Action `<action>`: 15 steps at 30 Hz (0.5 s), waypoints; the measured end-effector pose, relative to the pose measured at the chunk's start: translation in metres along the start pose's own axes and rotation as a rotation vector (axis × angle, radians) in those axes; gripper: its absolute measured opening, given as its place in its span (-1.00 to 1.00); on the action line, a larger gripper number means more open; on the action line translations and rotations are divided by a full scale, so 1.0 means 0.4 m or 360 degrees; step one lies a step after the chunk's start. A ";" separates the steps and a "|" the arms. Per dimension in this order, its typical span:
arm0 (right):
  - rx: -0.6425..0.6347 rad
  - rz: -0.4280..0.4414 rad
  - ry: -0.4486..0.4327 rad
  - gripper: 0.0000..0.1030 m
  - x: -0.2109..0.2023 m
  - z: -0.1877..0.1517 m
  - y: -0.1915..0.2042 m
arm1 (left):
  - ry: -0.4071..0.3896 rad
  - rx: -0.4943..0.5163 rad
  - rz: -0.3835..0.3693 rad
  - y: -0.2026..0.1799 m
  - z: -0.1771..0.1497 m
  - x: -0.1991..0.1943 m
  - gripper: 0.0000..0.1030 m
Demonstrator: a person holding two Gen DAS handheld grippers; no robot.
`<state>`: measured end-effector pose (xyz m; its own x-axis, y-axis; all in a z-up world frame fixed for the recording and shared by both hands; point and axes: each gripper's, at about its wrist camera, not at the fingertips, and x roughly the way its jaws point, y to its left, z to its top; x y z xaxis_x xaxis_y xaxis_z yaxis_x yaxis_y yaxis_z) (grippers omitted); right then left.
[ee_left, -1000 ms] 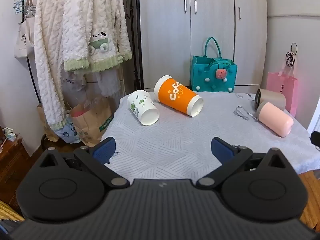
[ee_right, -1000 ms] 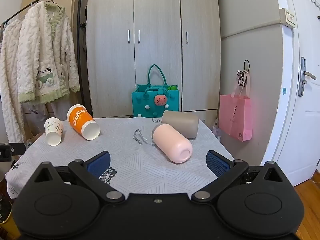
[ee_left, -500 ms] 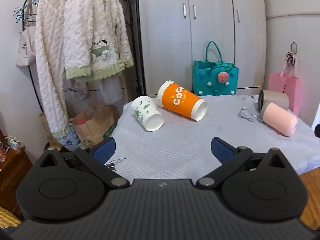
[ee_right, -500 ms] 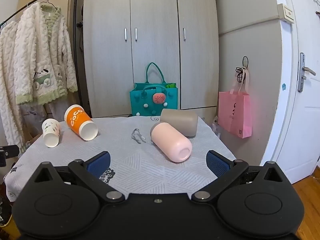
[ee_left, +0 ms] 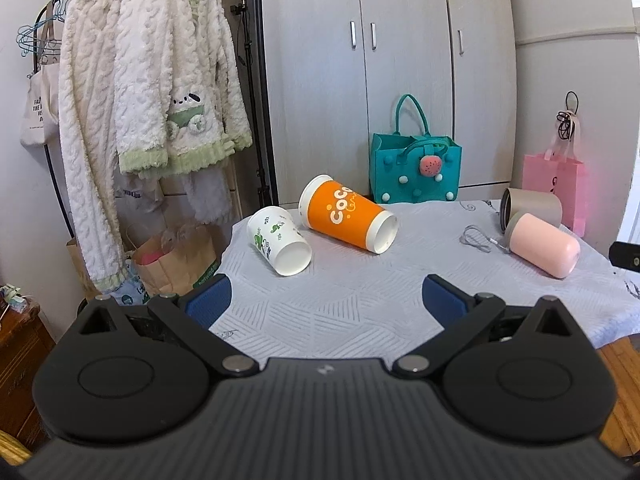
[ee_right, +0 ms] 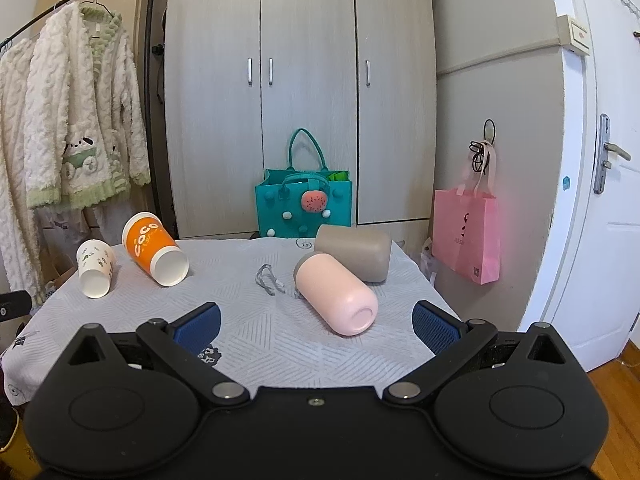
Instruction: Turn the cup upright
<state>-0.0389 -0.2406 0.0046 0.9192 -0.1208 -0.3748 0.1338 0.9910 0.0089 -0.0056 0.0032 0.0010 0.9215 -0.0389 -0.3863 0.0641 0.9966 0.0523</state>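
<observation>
Several cups lie on their sides on a table with a grey patterned cloth (ee_left: 360,304). A white paper cup with green print (ee_left: 278,245) (ee_right: 95,268) and an orange COCO cup (ee_left: 347,214) (ee_right: 154,248) lie at the left. A pink cup (ee_right: 338,294) (ee_left: 541,245) and a taupe cup (ee_right: 354,253) (ee_left: 531,205) lie at the right. My left gripper (ee_left: 326,300) is open and empty, short of the white cup. My right gripper (ee_right: 316,322) is open and empty, short of the pink cup.
A small clear cord loop (ee_right: 269,280) lies mid-table. Behind stand a teal felt bag (ee_right: 304,204), a grey wardrobe (ee_right: 304,80) and a hanging pink bag (ee_right: 467,236). A rack of fleece clothes (ee_left: 152,100) and a paper bag (ee_left: 176,260) are at the left.
Both grippers have drawn back and risen slightly, so the table and cups sit lower and farther in view. Both stay open. No cup has moved.
</observation>
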 end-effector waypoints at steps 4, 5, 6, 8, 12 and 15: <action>0.0008 0.0011 0.0007 1.00 0.000 -0.002 0.005 | -0.0013 -0.0007 0.0020 0.001 -0.004 -0.001 1.00; 0.0006 0.0013 0.0014 1.00 0.001 -0.003 0.007 | -0.0016 -0.0012 0.0027 0.002 -0.001 -0.002 1.00; 0.0005 0.0013 0.0016 1.00 0.001 -0.004 0.009 | -0.0017 -0.0018 0.0020 0.003 0.001 -0.005 1.00; -0.0001 0.0020 0.0027 1.00 0.004 -0.004 0.011 | -0.0010 -0.0026 -0.0014 0.004 0.008 -0.007 1.00; -0.0029 0.0047 0.0025 1.00 0.002 0.001 0.020 | 0.0001 -0.0021 -0.0025 0.004 0.015 -0.007 1.00; -0.0039 0.0040 0.0018 1.00 0.004 0.001 0.025 | -0.0012 0.0001 0.0004 0.000 0.014 -0.006 1.00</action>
<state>-0.0361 -0.2310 0.0047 0.9179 -0.0955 -0.3853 0.1017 0.9948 -0.0041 -0.0058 0.0030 0.0072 0.9247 -0.0368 -0.3790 0.0618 0.9966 0.0538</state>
